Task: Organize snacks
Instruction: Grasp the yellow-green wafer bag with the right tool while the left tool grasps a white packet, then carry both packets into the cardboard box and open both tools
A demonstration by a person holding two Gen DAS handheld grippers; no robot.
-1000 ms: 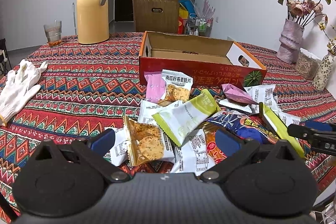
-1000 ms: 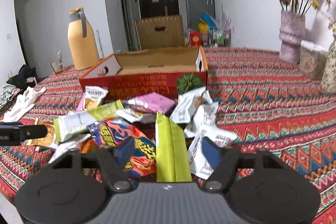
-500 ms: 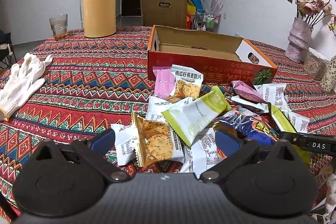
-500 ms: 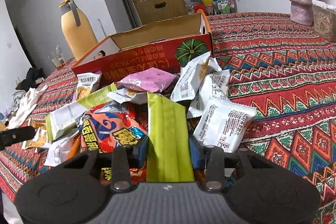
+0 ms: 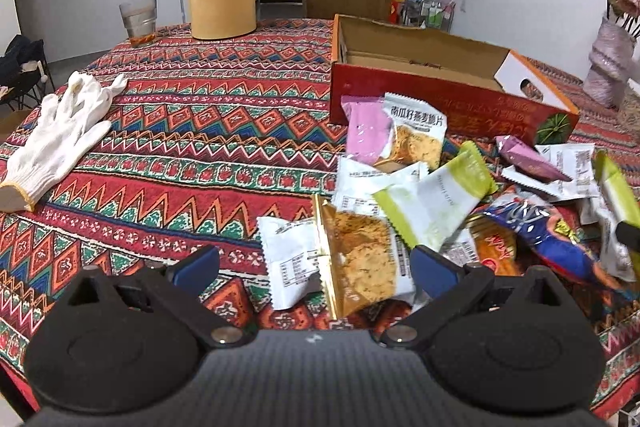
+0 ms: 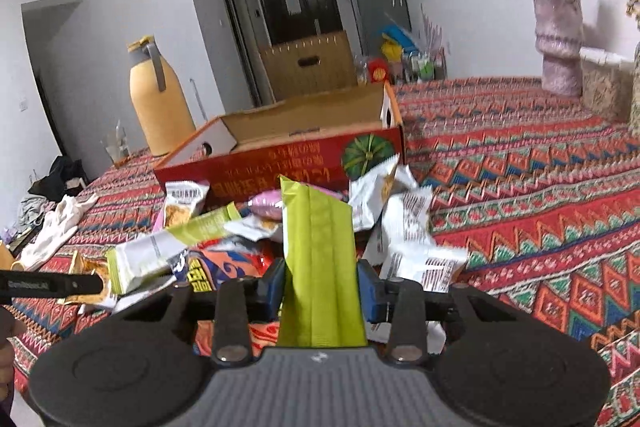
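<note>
Snacks [image 5: 424, 203] lie heaped before the red box [image 5: 448, 107] near the tabletop's middle — the right gripper [image 6: 320, 291] has just closed on the green packet [image 6: 318, 247], ready for boxing — the left gripper [image 5: 316, 271] gapes empty.

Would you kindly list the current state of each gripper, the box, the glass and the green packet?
Right gripper: shut on the green packet, its jaws having just closed.
Green packet: lifted, standing upright between the pads.
Left gripper: open, over the cracker packet, not gripping.
Red box: open; no snacks visible inside.
Glass: upright, nearly empty.
</note>
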